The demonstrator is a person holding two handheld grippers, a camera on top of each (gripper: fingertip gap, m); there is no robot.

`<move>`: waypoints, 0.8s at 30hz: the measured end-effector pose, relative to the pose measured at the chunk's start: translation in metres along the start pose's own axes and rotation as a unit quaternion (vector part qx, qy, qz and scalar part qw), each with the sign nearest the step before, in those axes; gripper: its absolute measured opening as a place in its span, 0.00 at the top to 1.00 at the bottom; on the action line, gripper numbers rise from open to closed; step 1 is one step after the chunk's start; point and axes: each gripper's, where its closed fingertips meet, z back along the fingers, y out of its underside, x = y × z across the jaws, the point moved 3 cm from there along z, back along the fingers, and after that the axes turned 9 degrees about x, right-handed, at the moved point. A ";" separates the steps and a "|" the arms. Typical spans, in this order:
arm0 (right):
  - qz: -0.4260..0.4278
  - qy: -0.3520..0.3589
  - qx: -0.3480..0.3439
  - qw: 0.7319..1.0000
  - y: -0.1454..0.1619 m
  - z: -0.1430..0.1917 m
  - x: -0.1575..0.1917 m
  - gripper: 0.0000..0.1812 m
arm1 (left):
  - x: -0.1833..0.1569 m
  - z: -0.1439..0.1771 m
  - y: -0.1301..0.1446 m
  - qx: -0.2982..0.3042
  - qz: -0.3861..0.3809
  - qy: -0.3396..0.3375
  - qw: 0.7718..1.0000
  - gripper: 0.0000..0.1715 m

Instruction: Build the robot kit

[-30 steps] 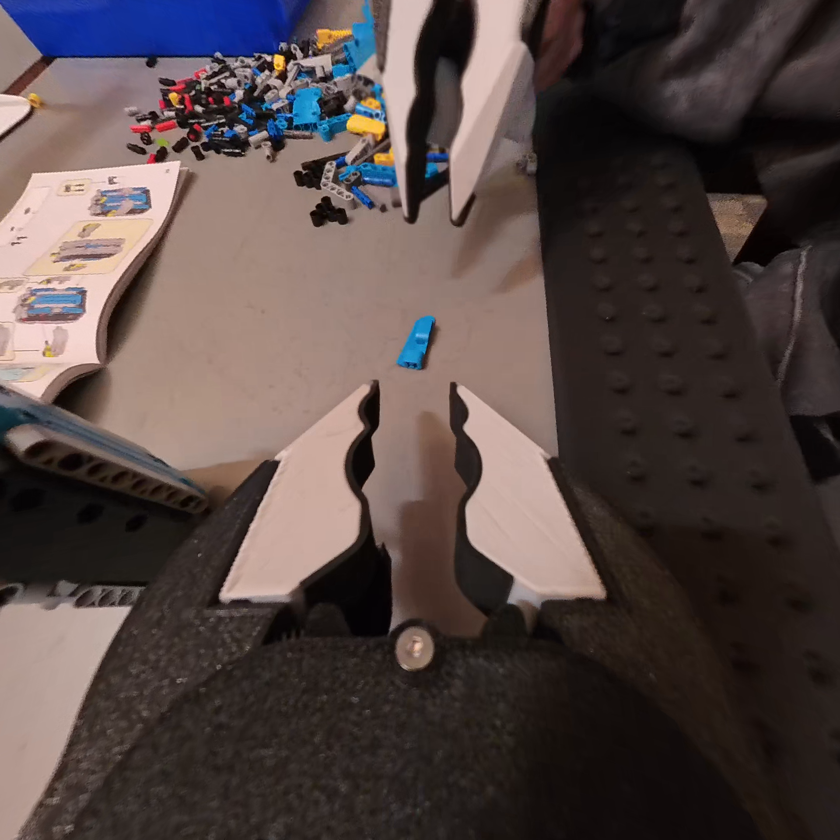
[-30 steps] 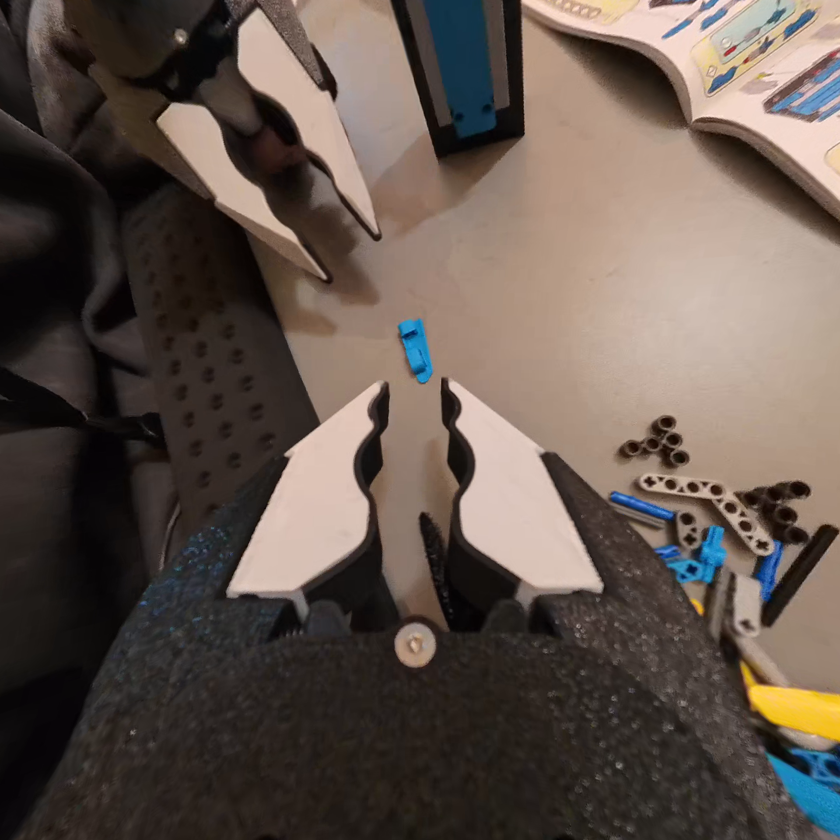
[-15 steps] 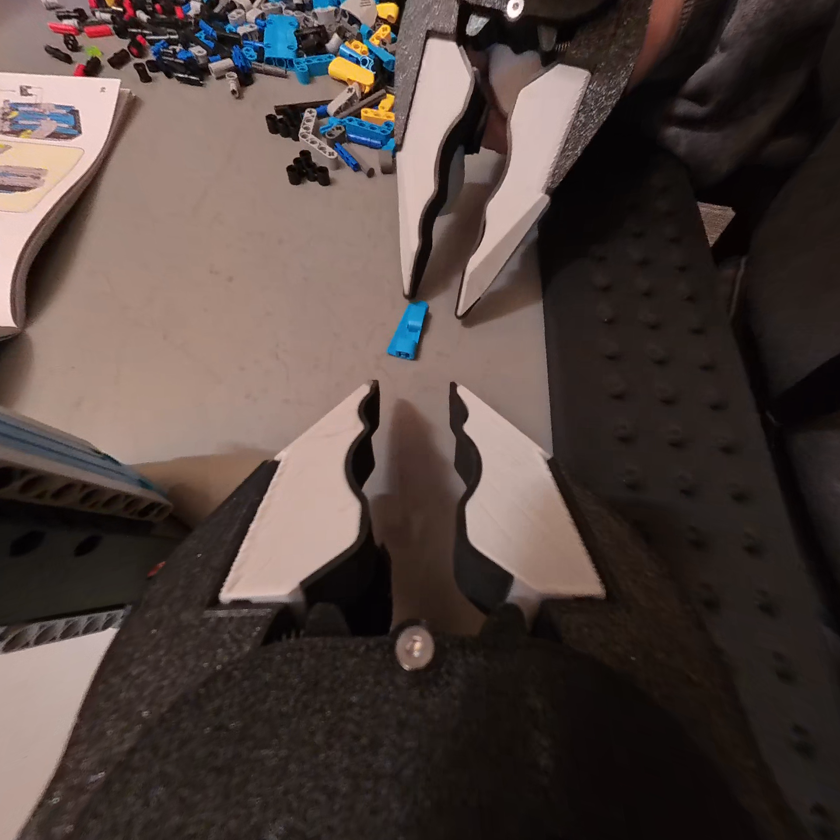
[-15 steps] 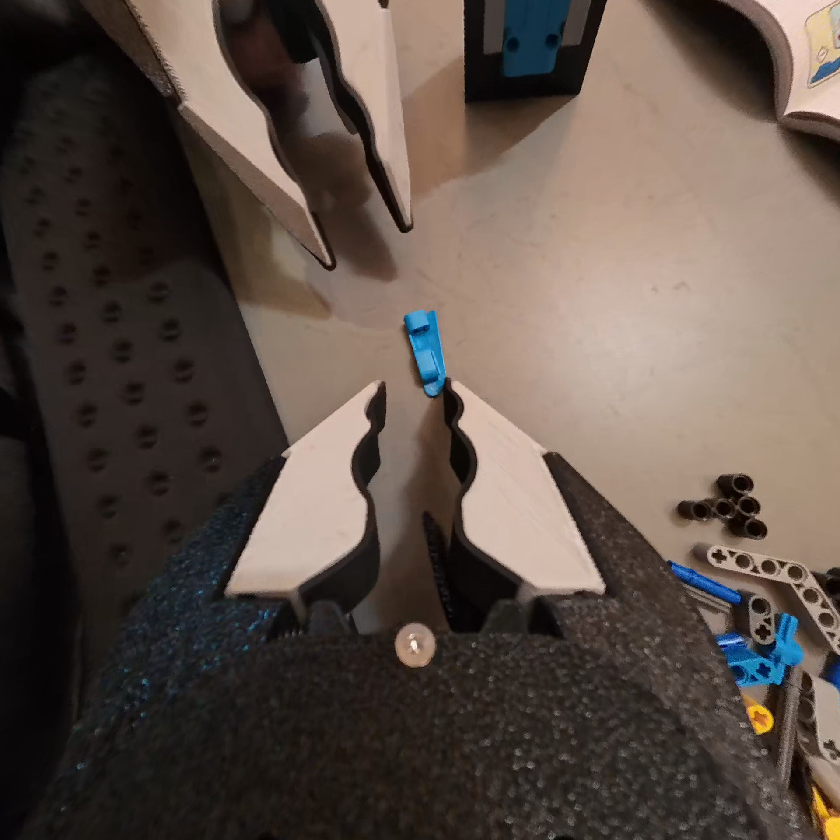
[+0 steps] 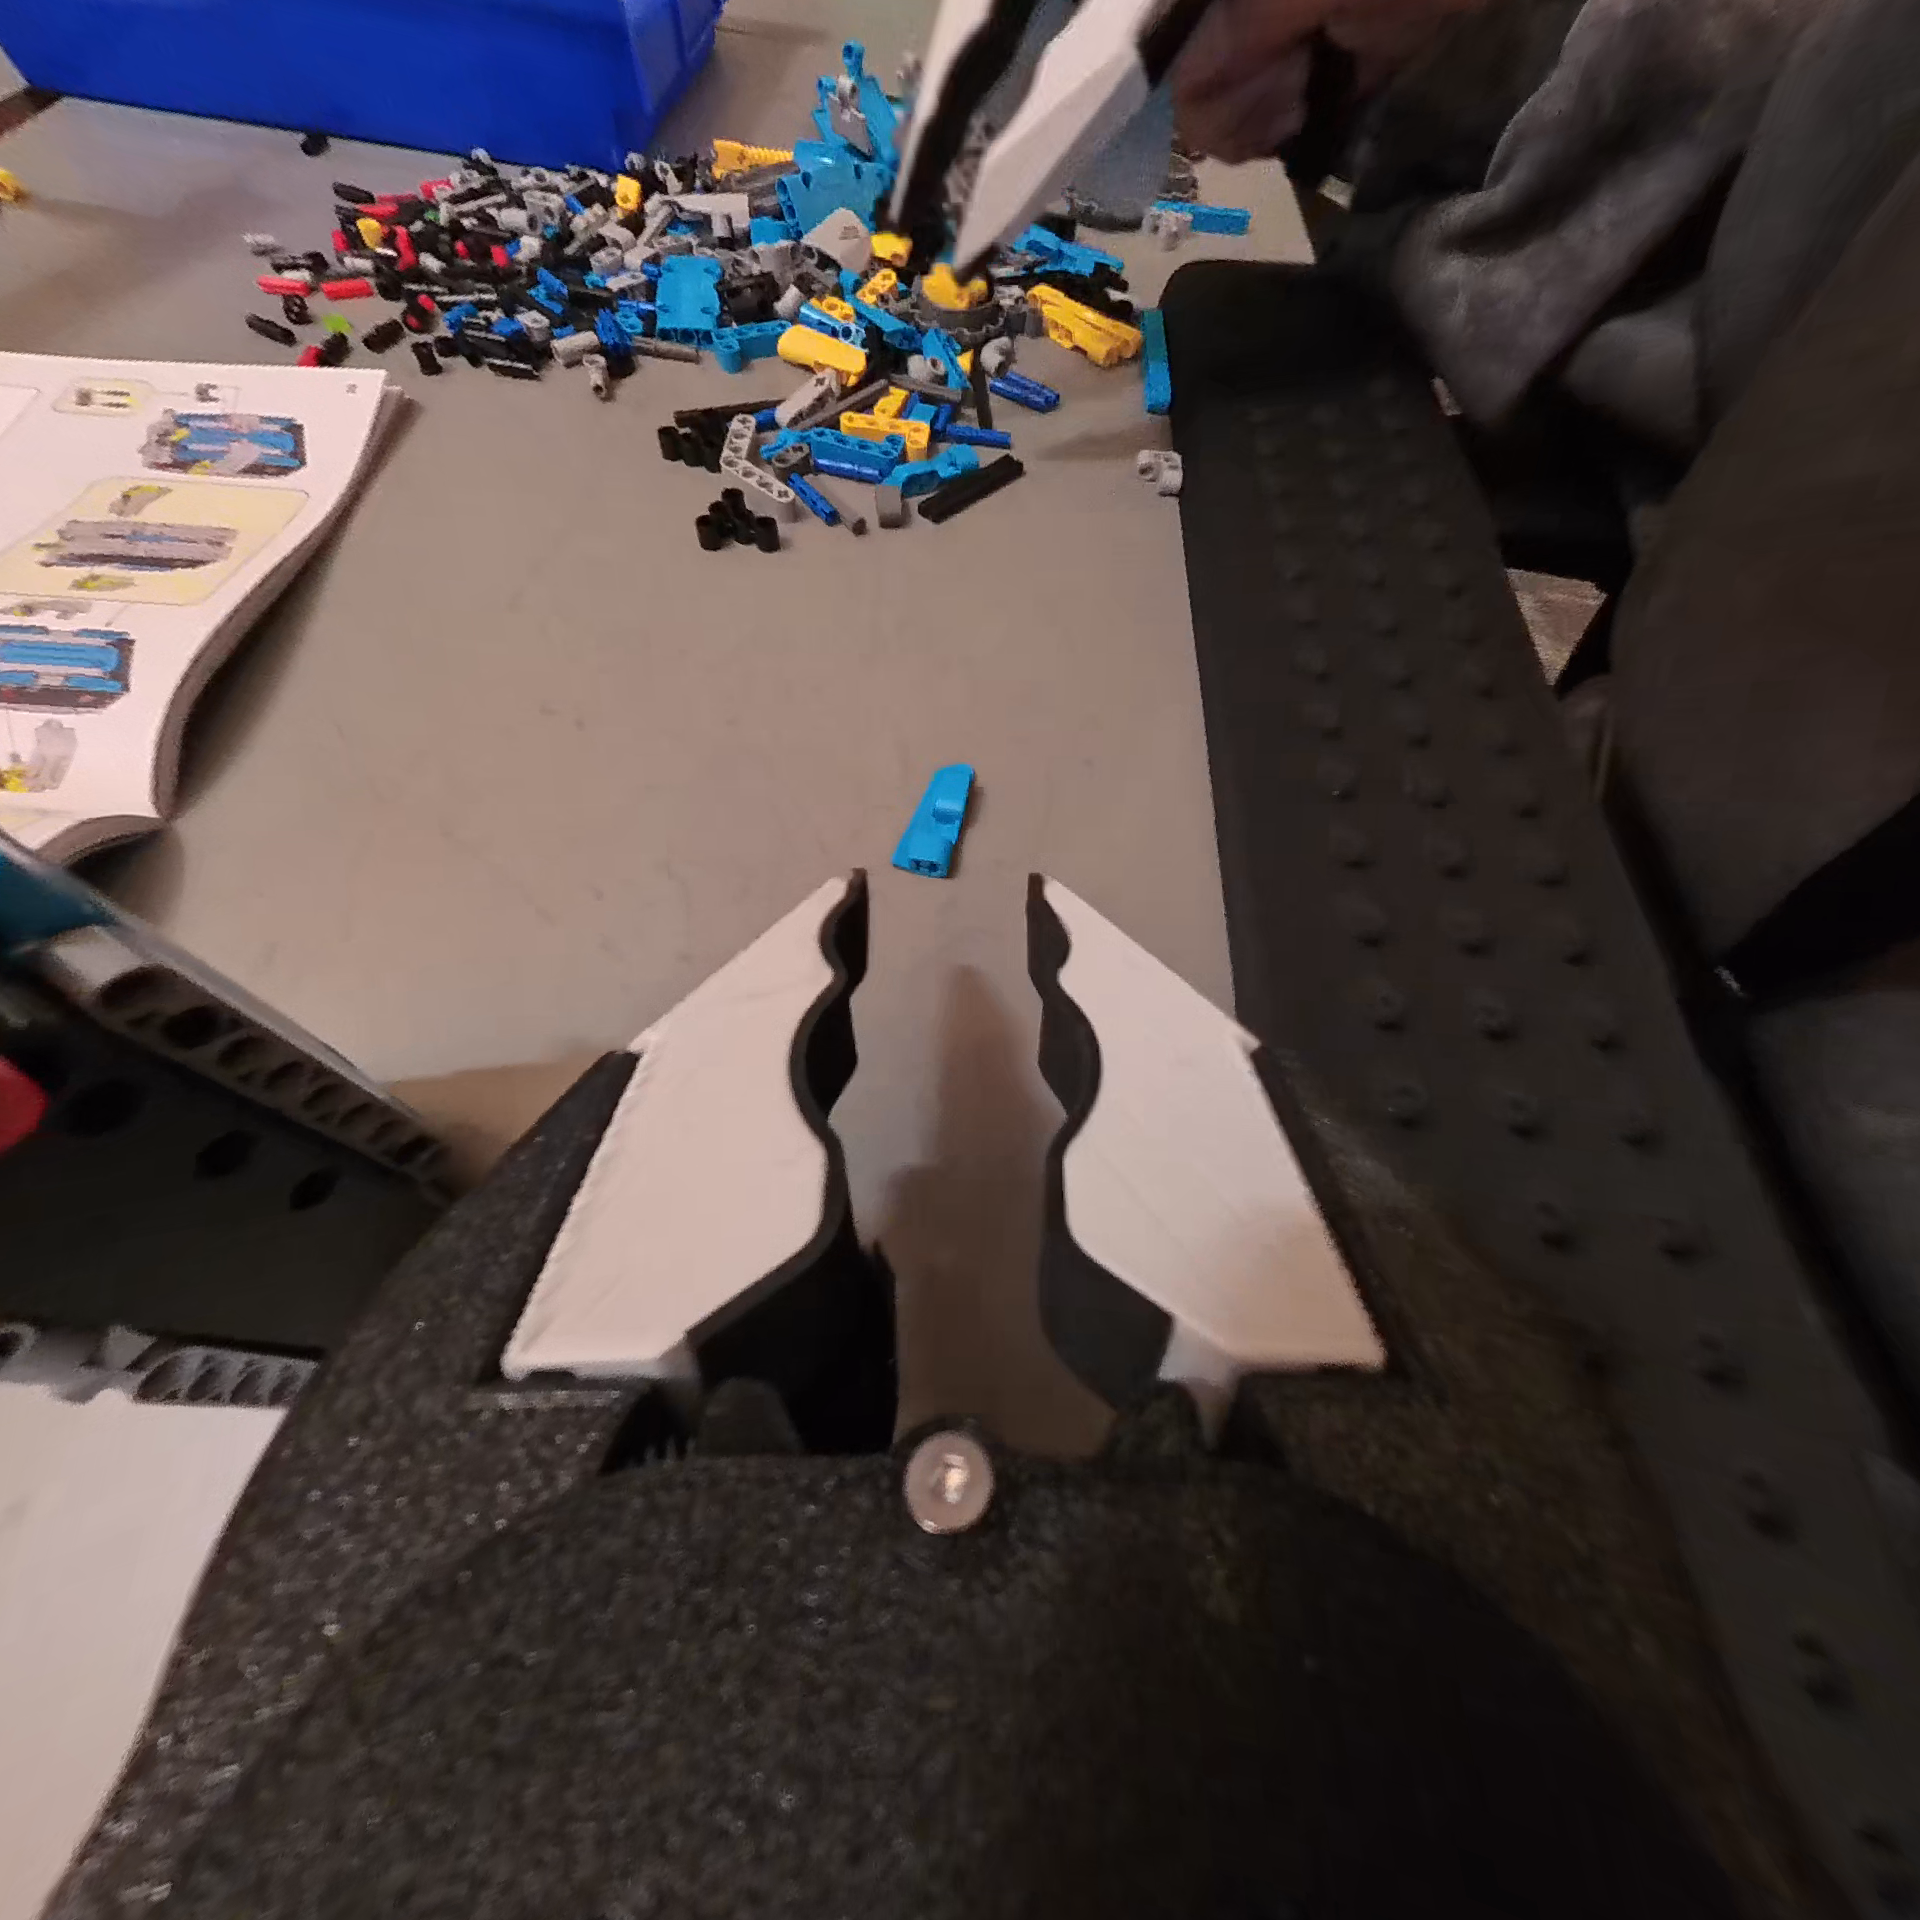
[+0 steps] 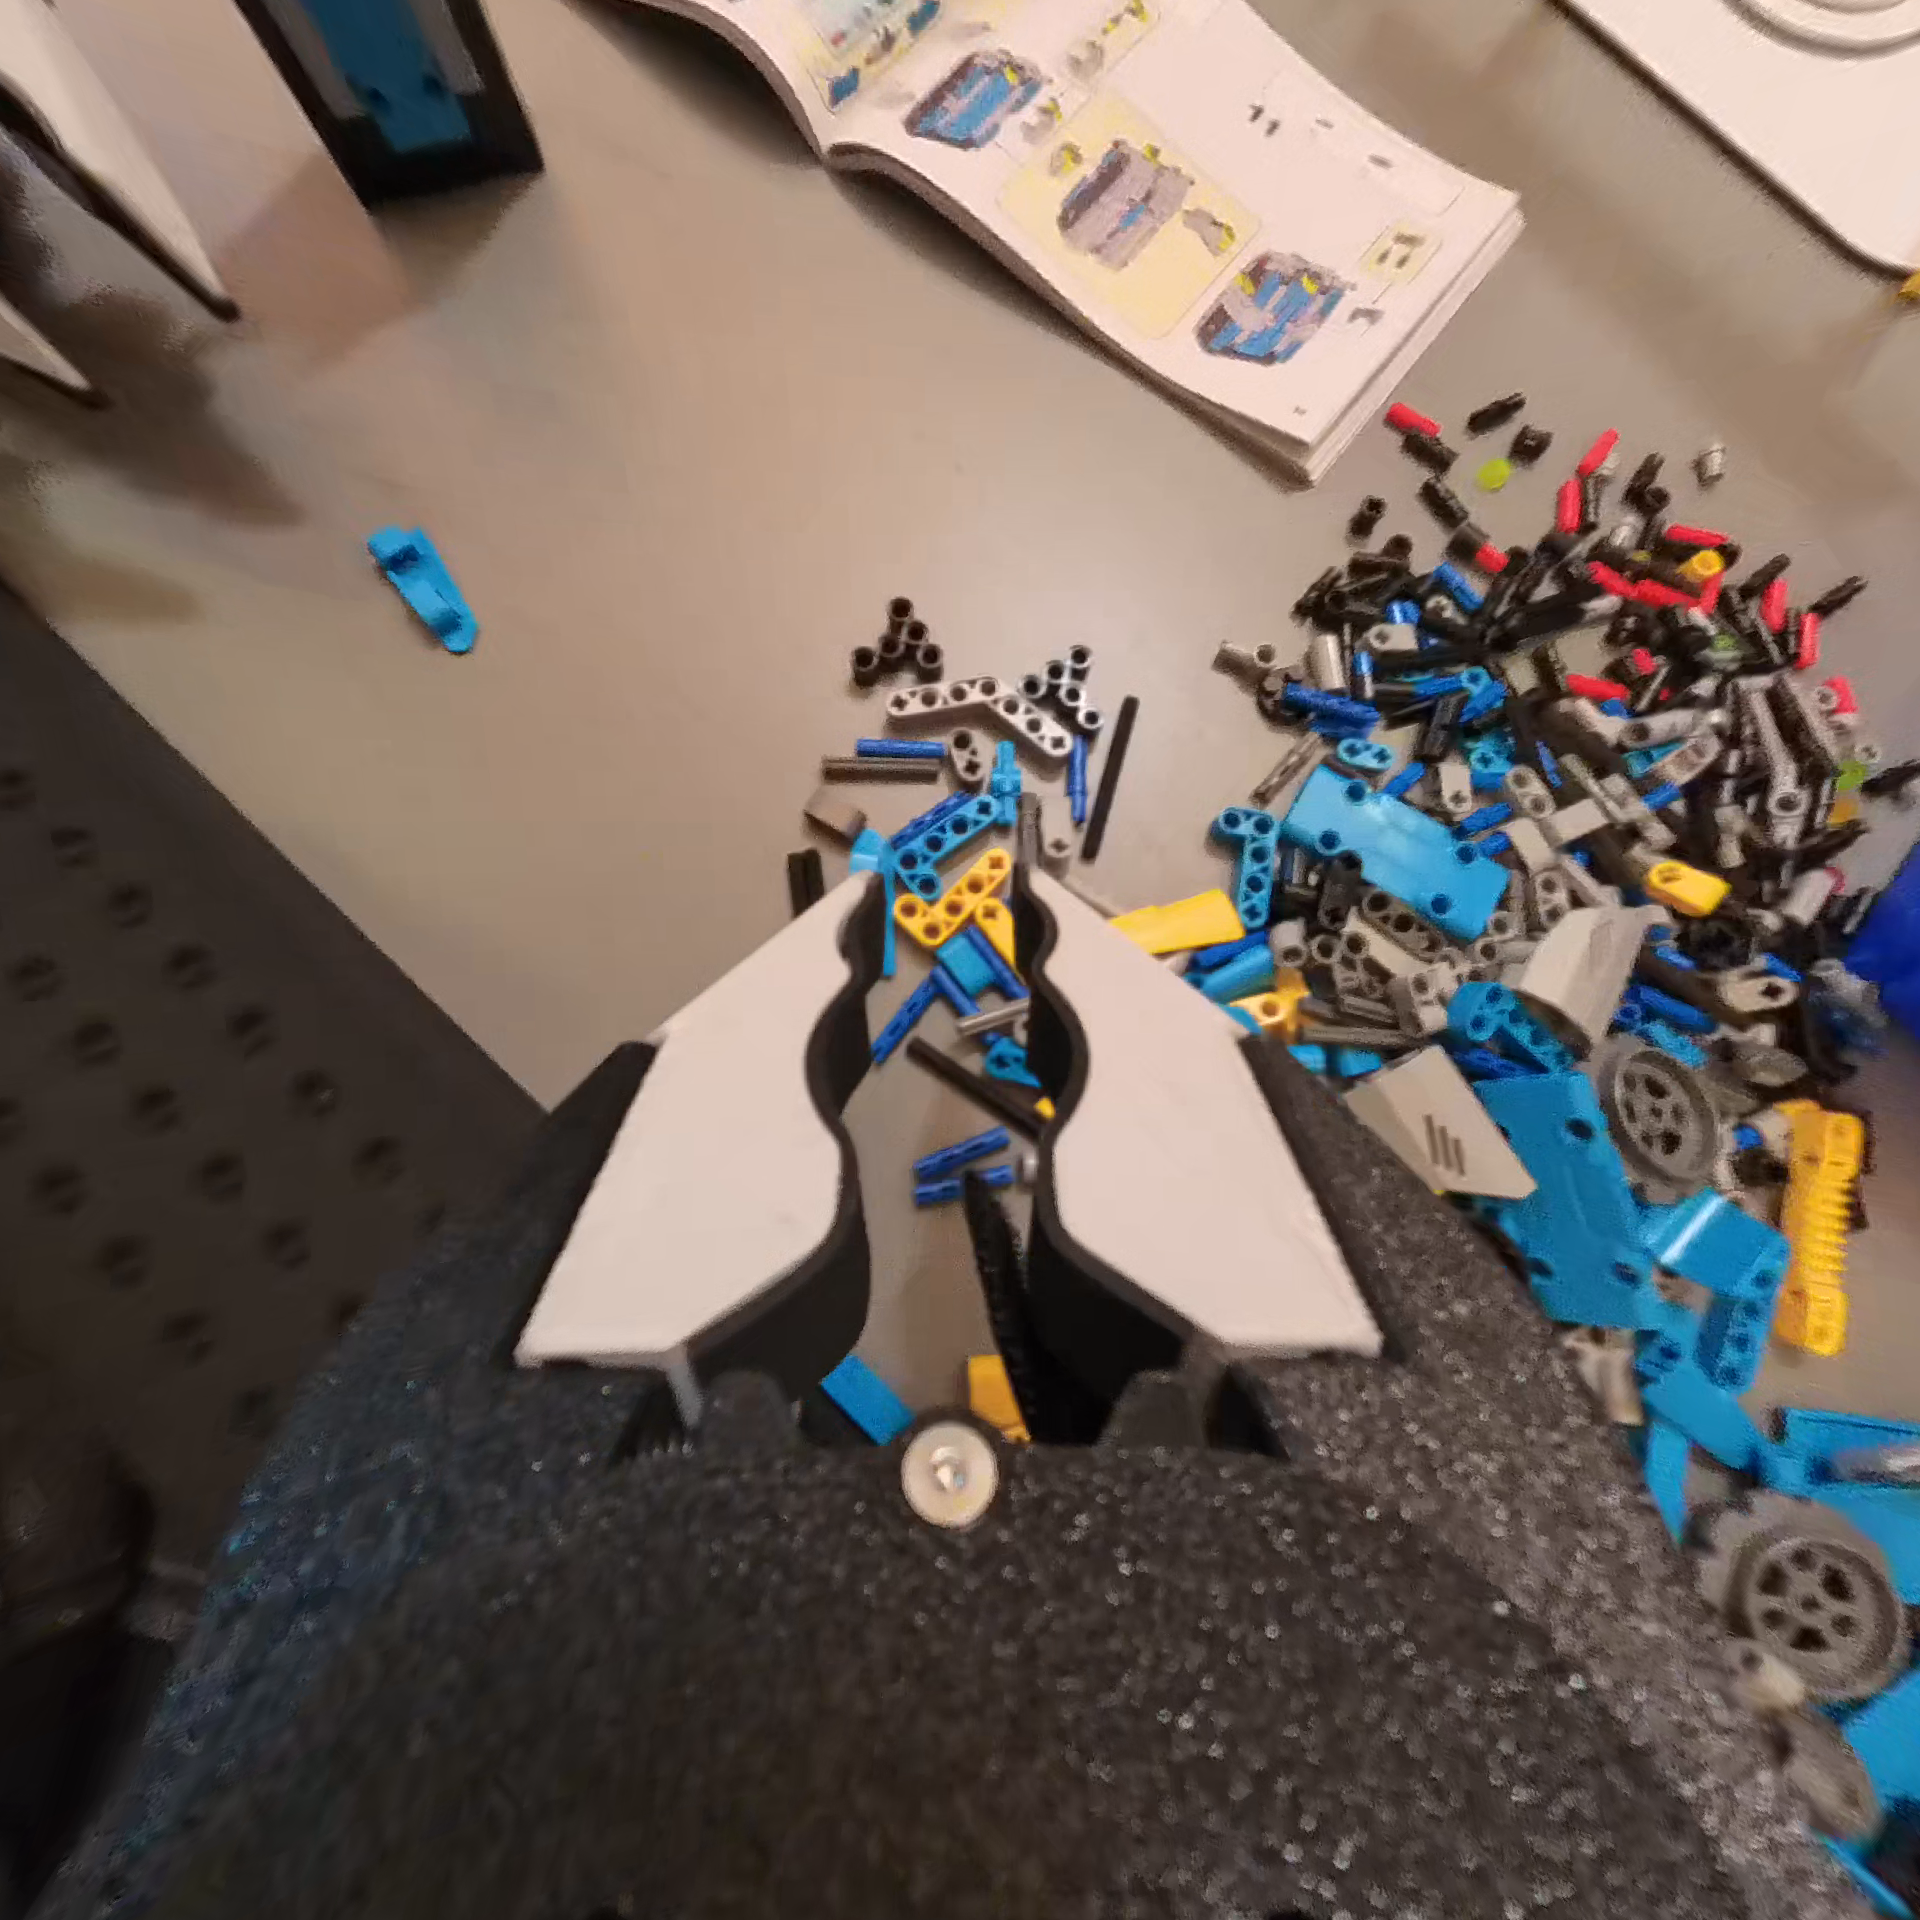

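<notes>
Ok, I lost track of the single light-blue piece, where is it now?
The light-blue piece lies alone on the grey table, just ahead of the left gripper, apart from the parts pile.

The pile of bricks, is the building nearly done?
Not nearly. Done: one black-and-blue built part stands on the table near the open booklet. In hand: nothing; the left gripper is open behind a lone blue piece, the right gripper open over the pile's edge. Left: most bricks lie loose in the pile.
</notes>
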 end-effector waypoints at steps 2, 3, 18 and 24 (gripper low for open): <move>0.007 -0.022 -0.014 1.000 0.005 -0.006 0.015 0.87 | 0.003 0.001 -0.001 -0.006 -0.004 -0.016 1.000 0.83; 0.008 -0.017 0.003 1.000 0.010 -0.015 0.020 0.87 | 0.004 0.002 -0.001 -0.006 -0.003 -0.016 1.000 0.83; 0.011 -0.018 0.051 0.998 0.028 -0.037 0.021 0.91 | -0.002 -0.002 0.002 0.011 -0.044 -0.046 0.998 0.83; 0.012 -0.007 0.055 0.998 0.028 -0.039 0.019 0.95 | -0.003 -0.004 0.003 0.019 -0.058 -0.054 0.997 0.83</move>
